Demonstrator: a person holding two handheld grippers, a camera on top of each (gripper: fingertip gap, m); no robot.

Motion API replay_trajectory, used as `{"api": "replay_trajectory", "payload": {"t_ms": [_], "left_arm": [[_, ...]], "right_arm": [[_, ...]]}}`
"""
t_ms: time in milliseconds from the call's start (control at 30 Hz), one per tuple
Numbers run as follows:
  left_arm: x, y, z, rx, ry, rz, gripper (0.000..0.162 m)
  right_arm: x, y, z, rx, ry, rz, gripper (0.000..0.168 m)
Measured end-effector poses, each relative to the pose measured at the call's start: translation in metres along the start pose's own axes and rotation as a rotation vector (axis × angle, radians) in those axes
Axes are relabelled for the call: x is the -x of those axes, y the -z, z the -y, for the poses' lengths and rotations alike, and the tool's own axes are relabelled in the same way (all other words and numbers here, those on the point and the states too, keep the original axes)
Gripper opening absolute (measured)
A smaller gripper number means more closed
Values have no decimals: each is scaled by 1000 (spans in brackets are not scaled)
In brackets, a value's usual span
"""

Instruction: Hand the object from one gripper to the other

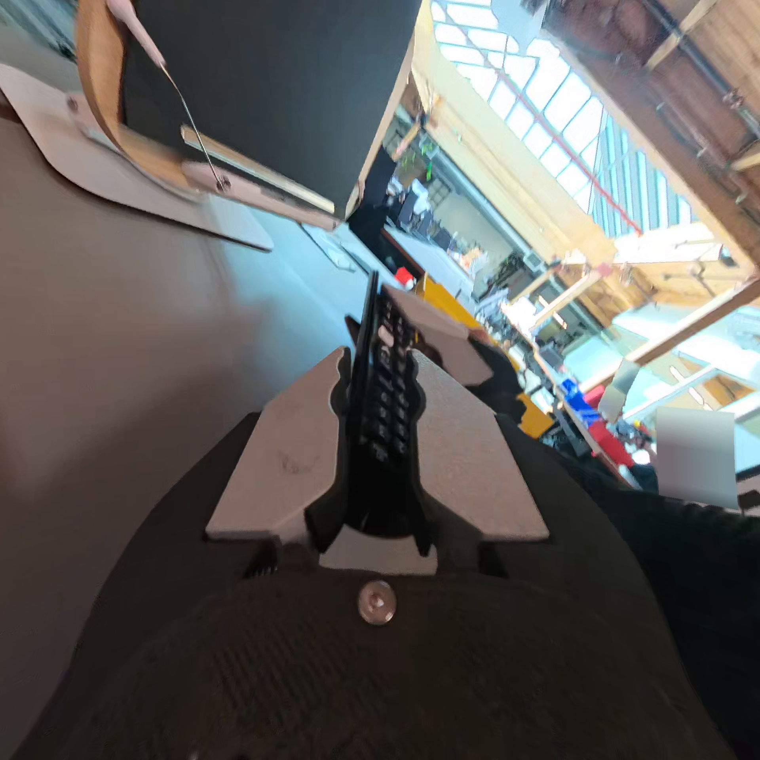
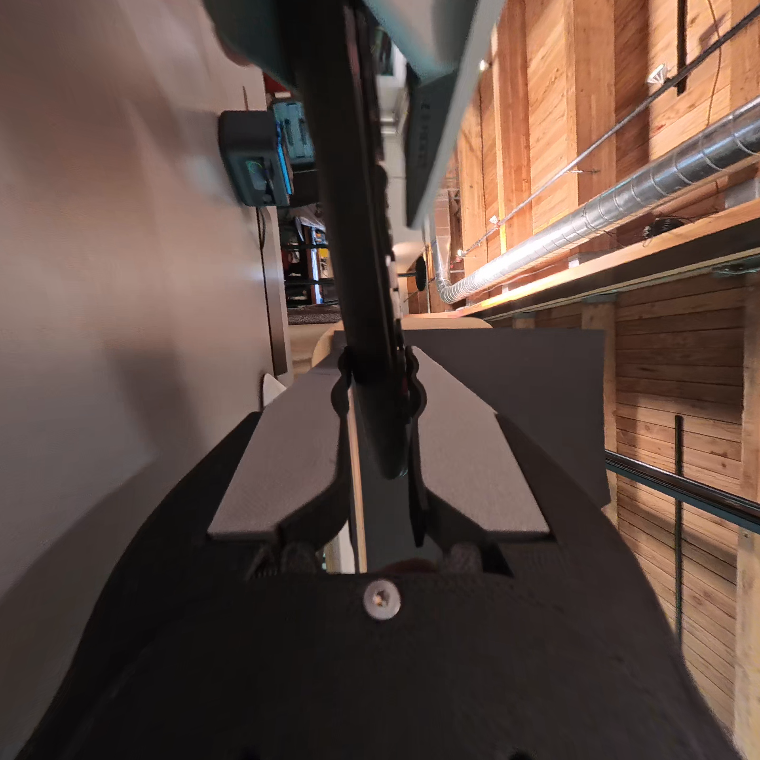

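Note:
A black remote control (image 1: pixel 386 395) with rows of buttons is held in the air between both grippers. My left gripper (image 1: pixel 378 357) is shut on one end of it, with the button side facing right. The right gripper's grey finger (image 1: pixel 436 329) shows at the remote's far end. In the right wrist view the remote (image 2: pixel 357 246) runs edge-on from my right gripper (image 2: pixel 378 353), whose fingertips press on it, up to the left gripper's finger (image 2: pixel 427 61) at the top. Both views are rolled sideways and blurred.
A pale table surface (image 1: pixel 103 329) fills the left side. A black panel in a wooden frame (image 1: pixel 267 82) stands at its far edge. A grey-teal box (image 2: pixel 255 160) sits on the table (image 2: pixel 103 246). A wooden wall with a metal duct (image 2: pixel 617 205) is to the right. One gripper's finger ends stand about 5 cm off the other's.

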State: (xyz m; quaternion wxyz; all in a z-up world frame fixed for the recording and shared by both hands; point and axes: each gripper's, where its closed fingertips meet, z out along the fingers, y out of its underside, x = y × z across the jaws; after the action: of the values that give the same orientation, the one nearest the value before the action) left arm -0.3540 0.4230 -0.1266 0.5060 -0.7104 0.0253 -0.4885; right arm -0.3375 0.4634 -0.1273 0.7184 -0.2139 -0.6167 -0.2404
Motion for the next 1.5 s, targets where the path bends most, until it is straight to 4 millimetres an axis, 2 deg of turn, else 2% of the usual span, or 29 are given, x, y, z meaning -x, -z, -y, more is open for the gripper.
{"api": "replay_trajectory", "payload": {"t_ms": [67, 267, 333, 433, 500, 600, 667, 700, 733, 800, 833, 900, 933, 1033, 1100, 1167, 1200, 1333, 1433, 1500], "left_arm": [[-3, -3, -14, 93, -17, -18, 25], [-3, -3, -18, 127, -27, -21, 23], [-1, -3, -14, 106, -76, 1, 20], [-10, 1, 1, 15, -50, -58, 17], [-15, 2, 6, -20, -38, -95, 18], [-14, 8, 18, -90, -39, -89, 19], [-14, 13, 29, -156, -69, -77, 18], [-16, 16, 34, -188, -92, -82, 18], [-21, 19, 40, -225, -112, -103, 19], [-37, 27, 50, -306, -163, -161, 19], [-45, 29, 53, -334, -194, -191, 19], [-57, 31, 54, -352, -244, -229, 18], [-61, 31, 52, -346, -258, -242, 19], [-73, 24, 41, -300, -286, -304, 19], [-73, 13, 29, -233, -299, -298, 19], [-68, -1, 12, -137, -331, -262, 19], [-69, -5, 6, -113, -344, -265, 19], [-61, -17, -12, -8, -354, -210, 19], [-46, -16, -8, -27, -345, -117, 28], [-42, -11, 1, -57, -263, -117, 36]], "right_arm": [[-4, 0, -4, 6, -7, -6, 24], [-3, 2, -3, -20, 8, 5, 25], [0, 2, -3, -34, -39, 38, 29], [-11, 10, 1, -122, -125, -4, 32], [-23, 19, 3, -177, -174, -76, 27], [-28, 23, -4, -166, -276, -70, 24], [-30, 22, -12, -132, -467, -9, 30], [-27, 21, -14, -123, -590, 63, 26], [-23, 21, -13, -134, -741, 149, 29], [-16, 24, 0, -190, -1060, 358, 40], [-16, 29, 12, -256, -1205, 475, 44], [-31, 40, 33, -425, -1464, 621, 59], [-41, 44, 38, -496, -1573, 662, 60], [-69, 48, 35, -654, -1876, 708, 59], [-80, 49, 28, -716, -1992, 709, 56], [-83, 49, 25, -734, -2007, 695, 40], [-82, 48, 22, -715, -1993, 669, 25], [-83, 50, 19, -723, -1927, 685, 22], [-88, 48, 12, -681, -1835, 571, 21], [-86, 45, 6, -591, -1679, 481, 20]]}}
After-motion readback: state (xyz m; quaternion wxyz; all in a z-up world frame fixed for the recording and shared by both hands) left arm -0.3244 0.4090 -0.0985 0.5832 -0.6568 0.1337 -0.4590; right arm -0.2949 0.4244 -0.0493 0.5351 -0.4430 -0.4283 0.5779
